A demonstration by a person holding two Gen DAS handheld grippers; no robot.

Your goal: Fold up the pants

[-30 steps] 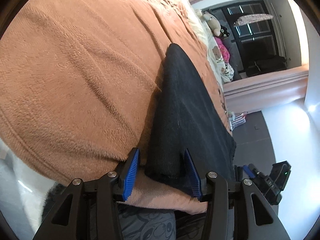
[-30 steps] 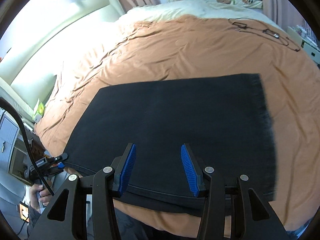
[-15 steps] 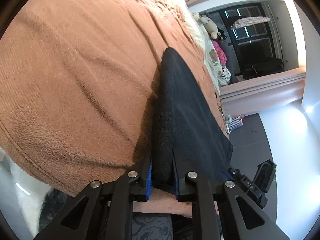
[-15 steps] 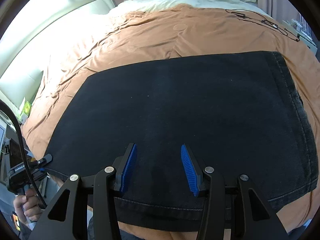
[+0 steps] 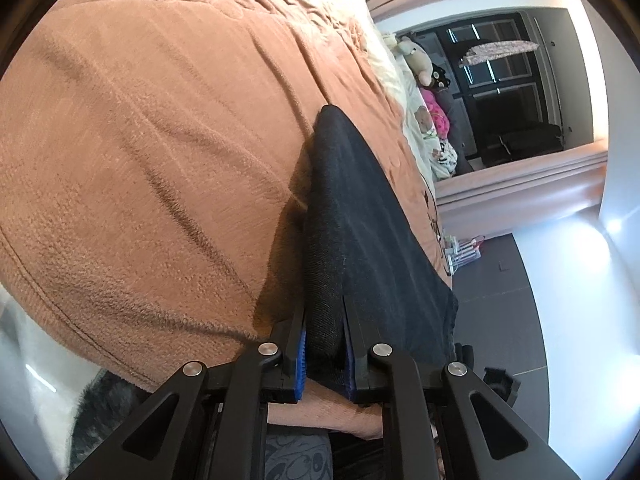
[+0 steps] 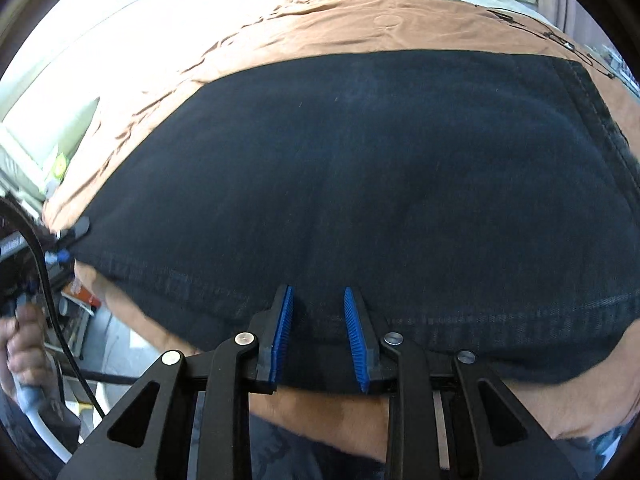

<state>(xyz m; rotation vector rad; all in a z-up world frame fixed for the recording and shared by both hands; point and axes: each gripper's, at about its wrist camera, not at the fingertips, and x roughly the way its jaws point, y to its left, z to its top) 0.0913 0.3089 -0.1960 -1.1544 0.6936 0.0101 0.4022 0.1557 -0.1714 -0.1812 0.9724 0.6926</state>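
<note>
On the orange blanket your black pants lie spread flat, and their right part runs out of the right wrist view, so you cannot see how far they go. Your left gripper has its jaws closed tight on the near corner of the pants, and the cloth hides the blue pads almost fully. Your right gripper has its jaws partly open over the near hem; whether the pads touch the cloth is hard to tell. Behind the blanket, soft toys lie on a pale sheet.
</note>
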